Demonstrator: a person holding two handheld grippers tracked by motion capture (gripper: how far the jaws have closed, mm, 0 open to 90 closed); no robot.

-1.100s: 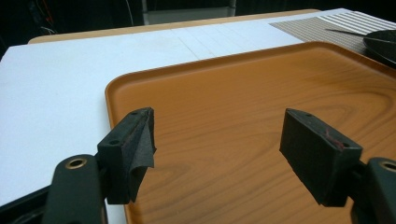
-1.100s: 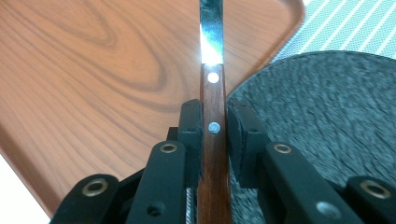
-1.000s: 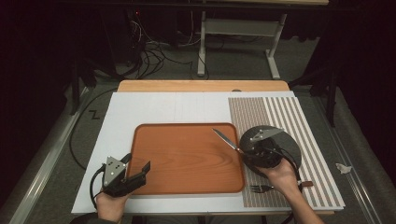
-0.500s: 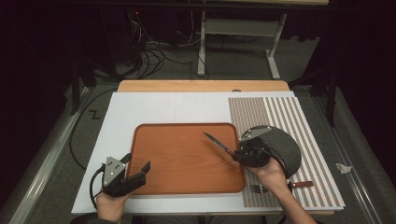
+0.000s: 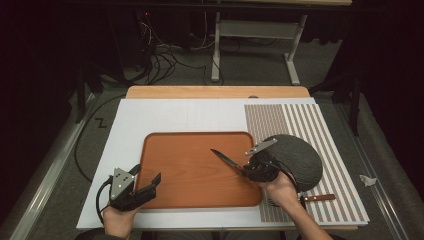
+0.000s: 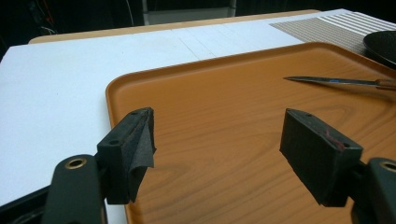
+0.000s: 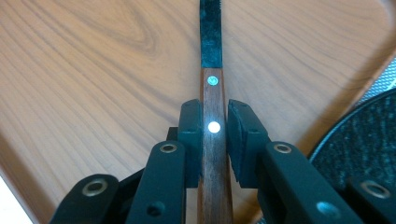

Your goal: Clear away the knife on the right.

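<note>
wood grain runs under me on every side: the brown tray (image 5: 195, 172) lies on the white board (image 5: 165, 115), with a striped mat (image 5: 320, 125) along its right edge. my right gripper (image 5: 250, 172) has its jaws closed on the wooden handle of a knife (image 5: 227, 160). in the right gripper view the pads press that handle from both sides, just behind the second bright rivet, and the dark blade (image 7: 210, 32) runs straight ahead over the tray. from above, the knife points up and to the left across the tray's right half, tip well inside the rim. whether the blade touches the wood or hangs just over it, i cannot tell.

just beside my right hand sits a dark round plate (image 5: 300, 160) on the striped mat, its edge close to the tray's right rim. near the mat's front edge lies another wooden handle (image 5: 317, 198), partly hidden by my wrist.

my left gripper (image 5: 145, 187) rests at the tray's near left corner, its jaws wide apart with nothing between them. in the left gripper view its two black pads (image 6: 135, 144) frame bare tray, and the knife blade (image 6: 327, 81) shows far off to the right, apart from them.
</note>
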